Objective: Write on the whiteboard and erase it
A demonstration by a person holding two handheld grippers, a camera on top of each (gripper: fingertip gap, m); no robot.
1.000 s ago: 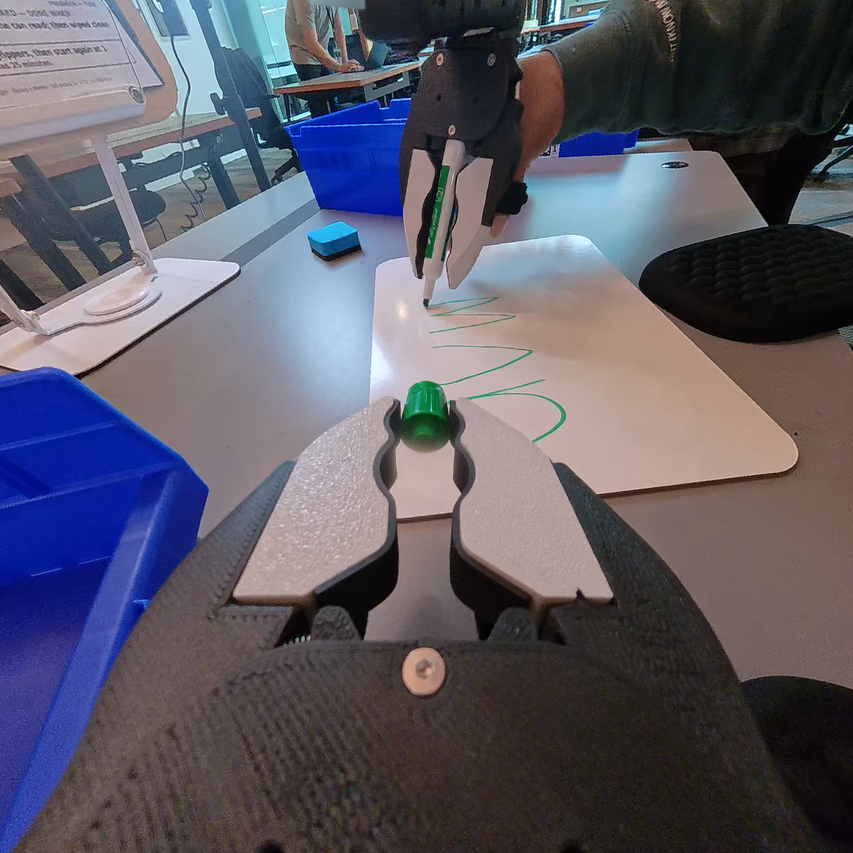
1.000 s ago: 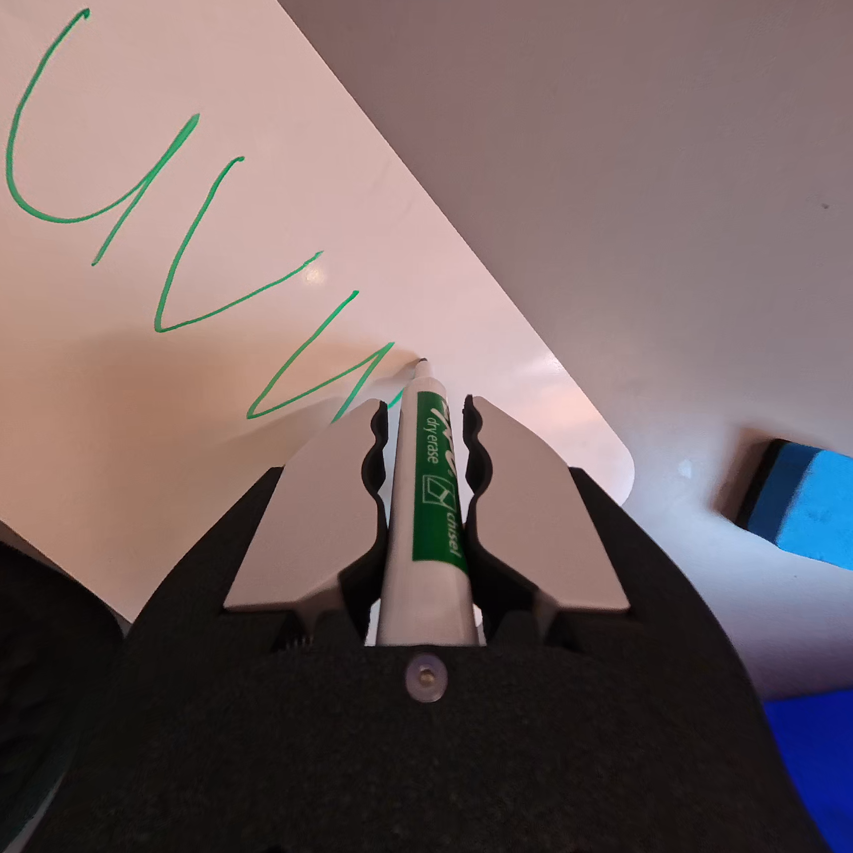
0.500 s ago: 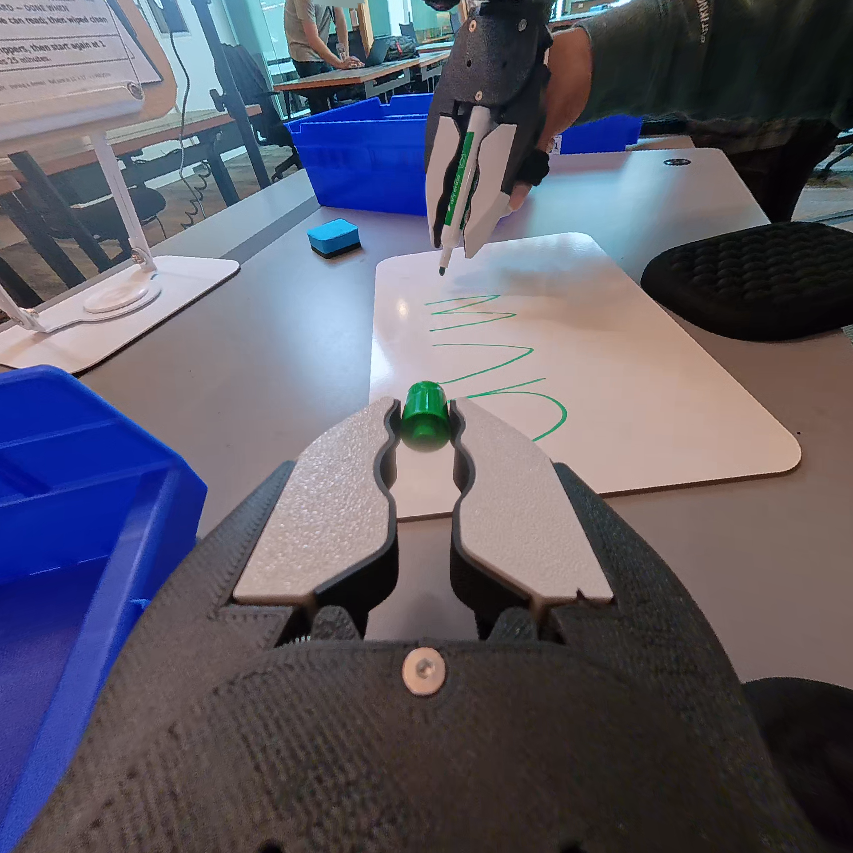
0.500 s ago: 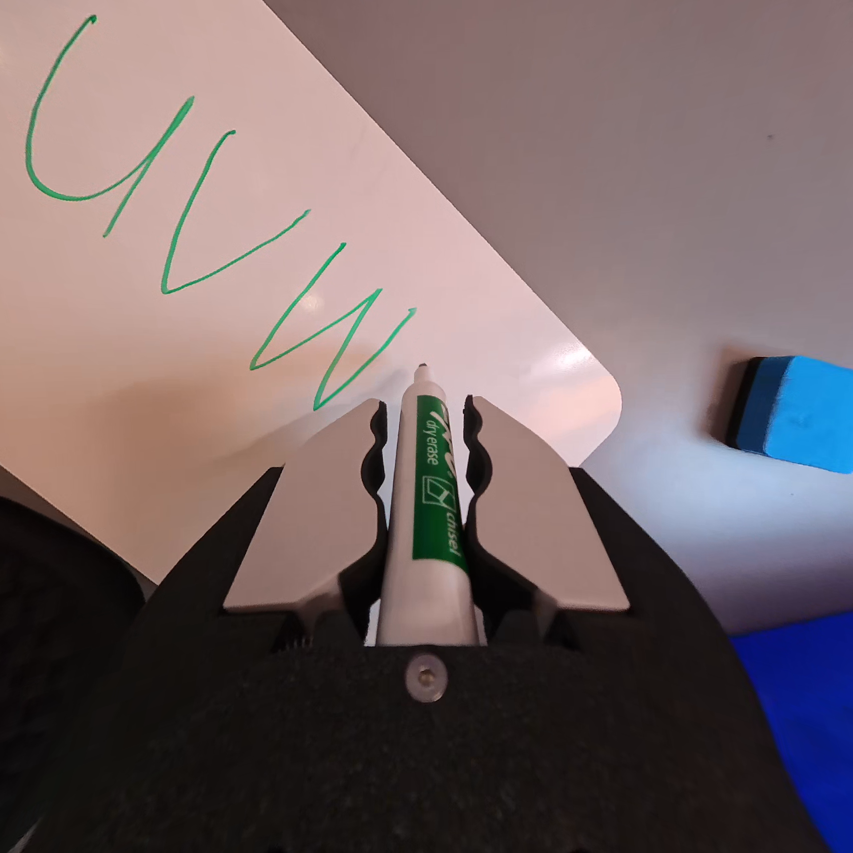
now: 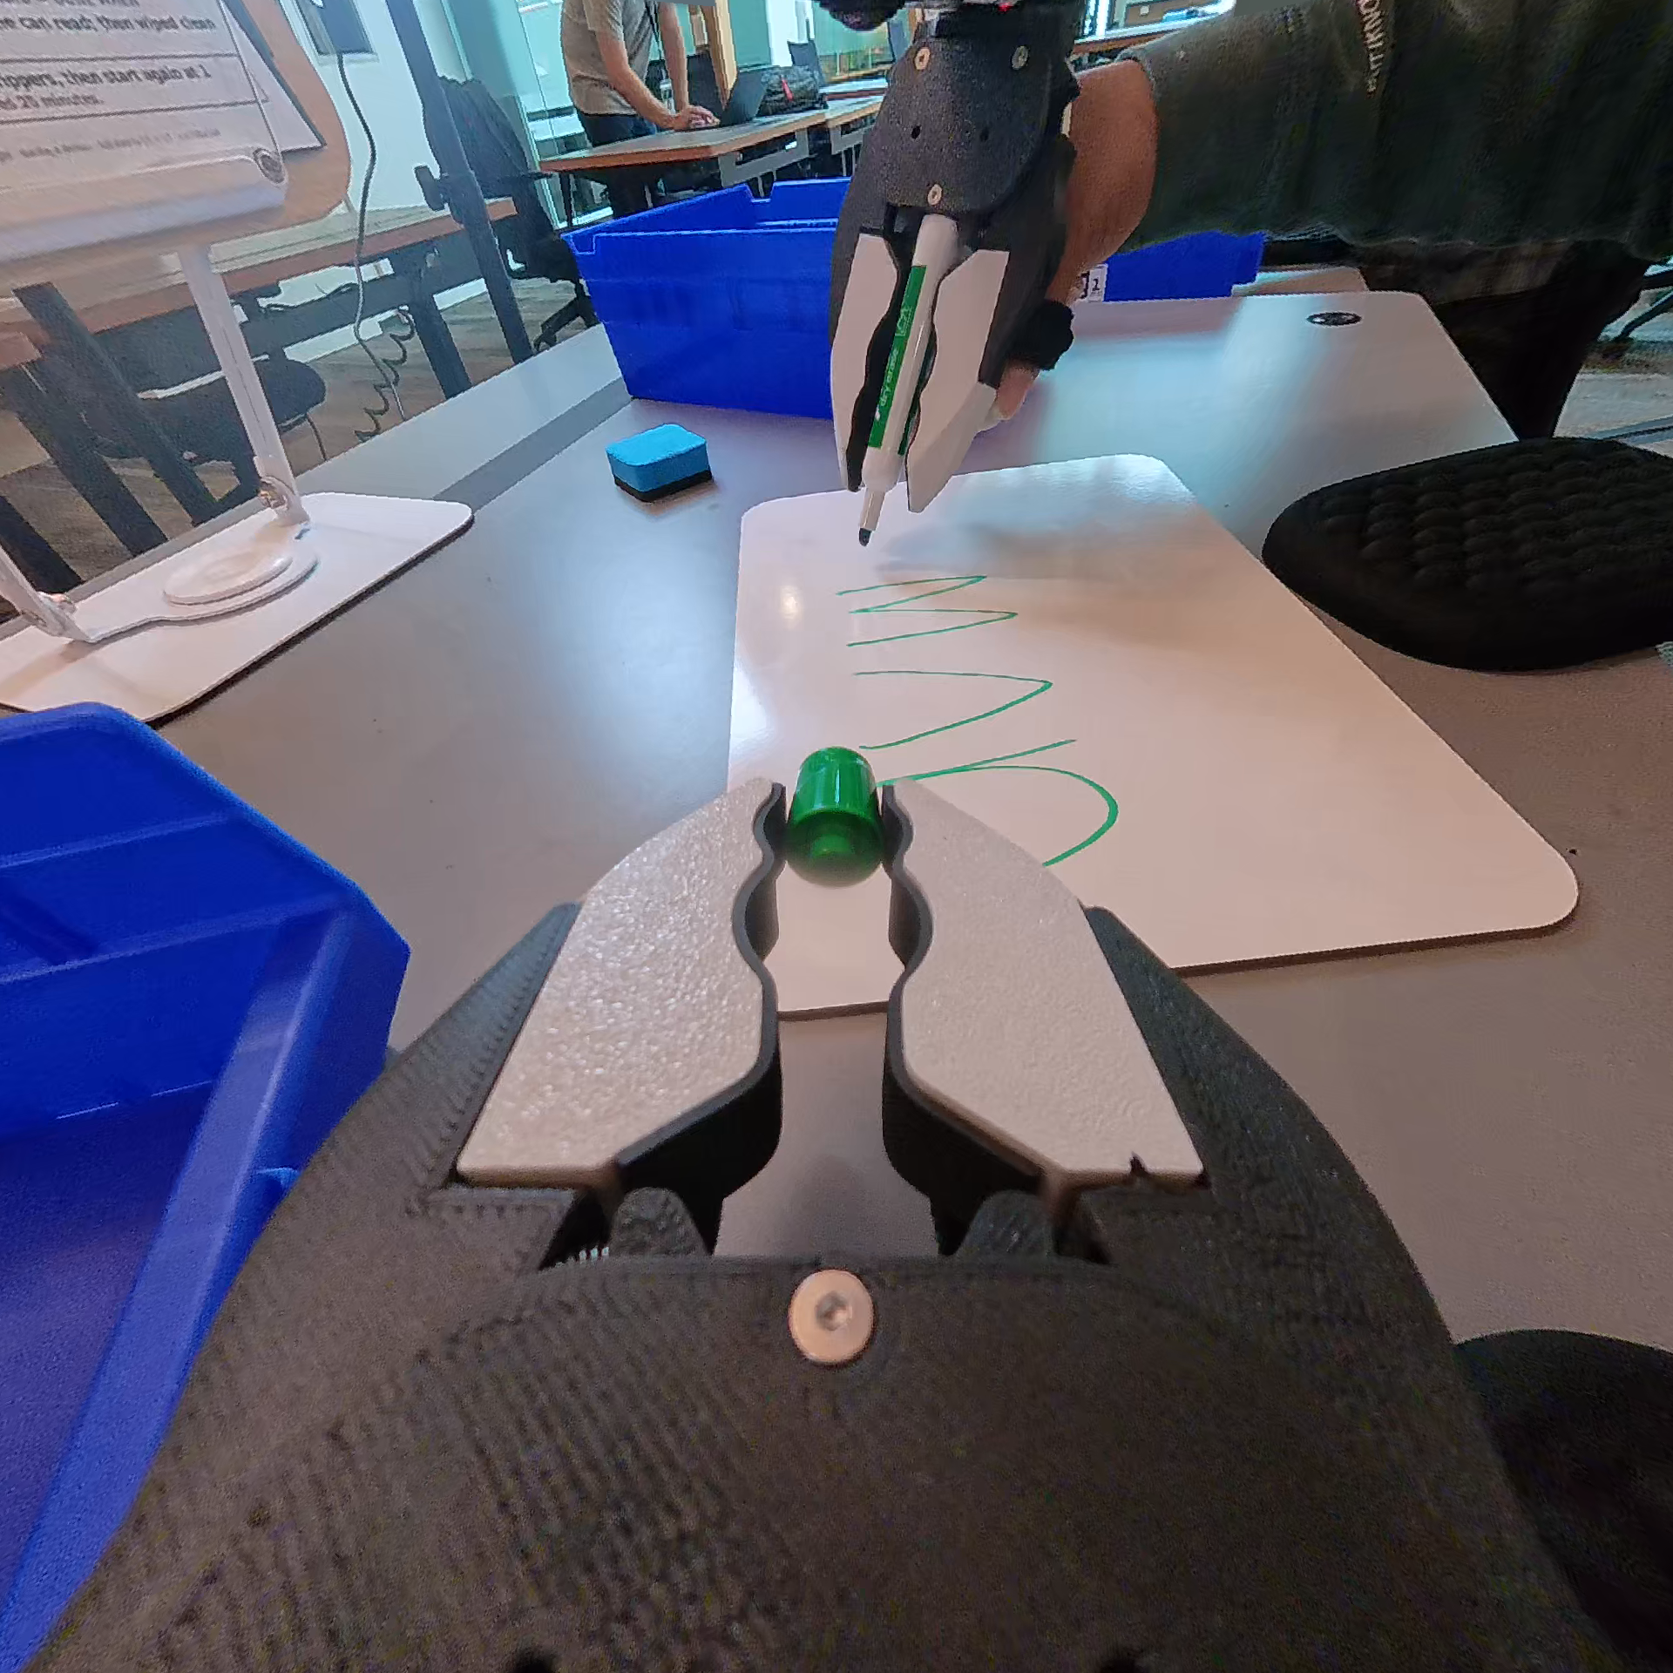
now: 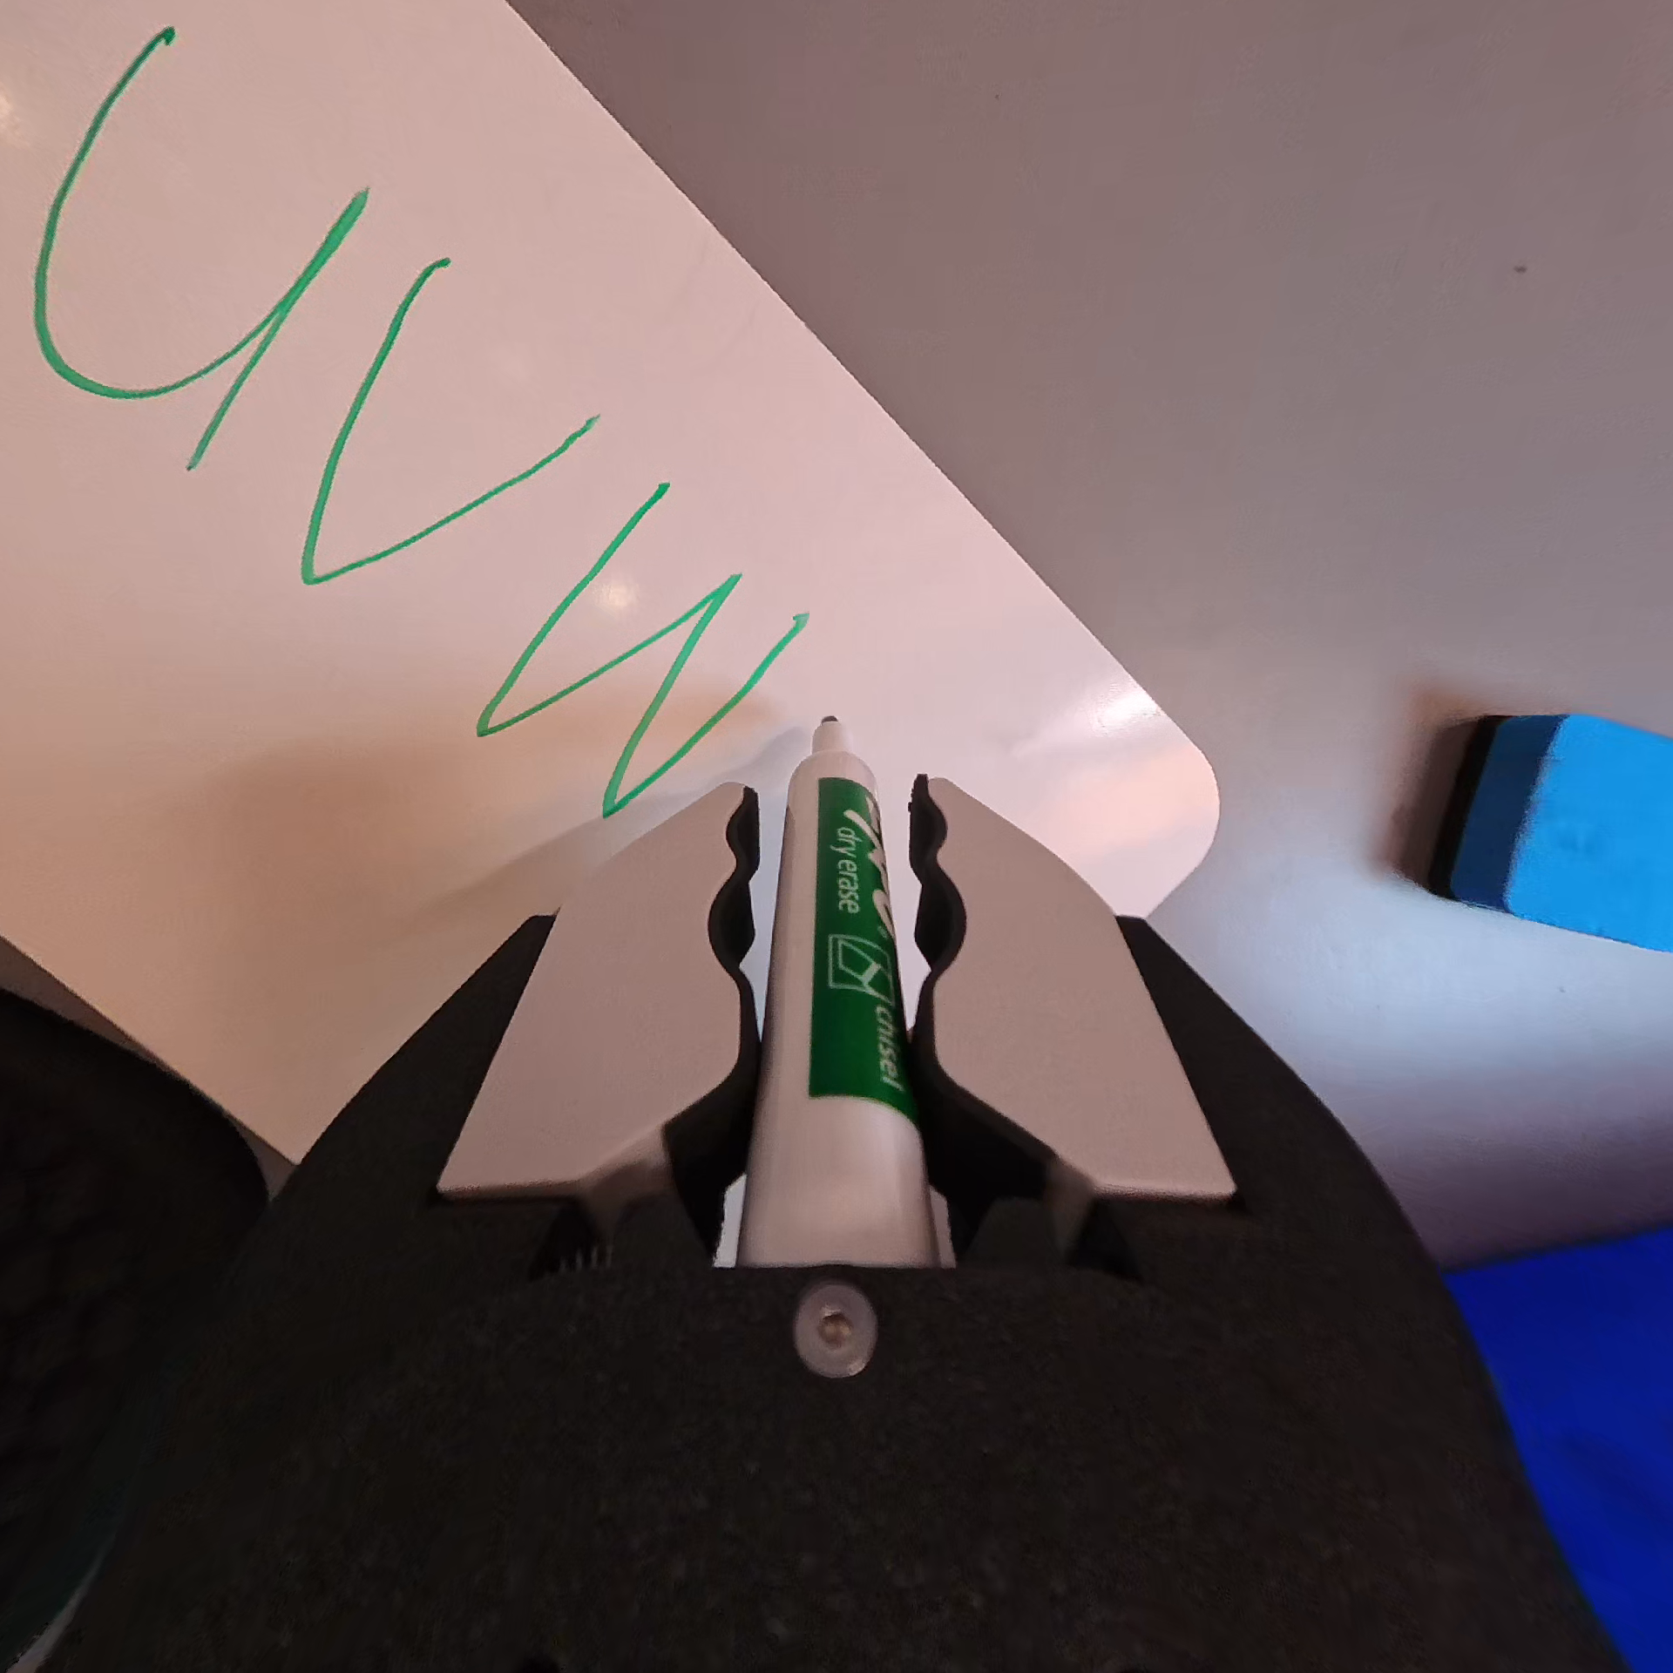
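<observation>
A white whiteboard (image 5: 1222,724) lies flat on the grey table, with green zigzag strokes (image 5: 960,688) on it. The board (image 6: 226,679) and the strokes (image 6: 543,561) also show in the right wrist view. My right gripper (image 6: 831,792) is shut on a green dry-erase marker (image 6: 846,978). From the left wrist view that gripper (image 5: 883,493) holds the marker (image 5: 892,398) tip-down just above the board's far left corner. My left gripper (image 5: 833,797) is shut on the green marker cap (image 5: 833,815), above the board's near edge. A blue eraser (image 5: 658,460) lies on the table left of the board; it shows in the right wrist view too (image 6: 1566,851).
A blue bin (image 5: 136,1041) stands at my near left and another blue bin (image 5: 724,299) at the back. A white stand with a sign (image 5: 226,579) is far left. A black pad (image 5: 1494,552) lies right of the board. A person's sleeve (image 5: 1358,118) reaches in. One gripper's finger ends stand about 25 cm off the other's.
My right gripper has lifted the marker off the board and drawn it away past the end of the strokes, toward the far left corner. My left gripper has not moved.
</observation>
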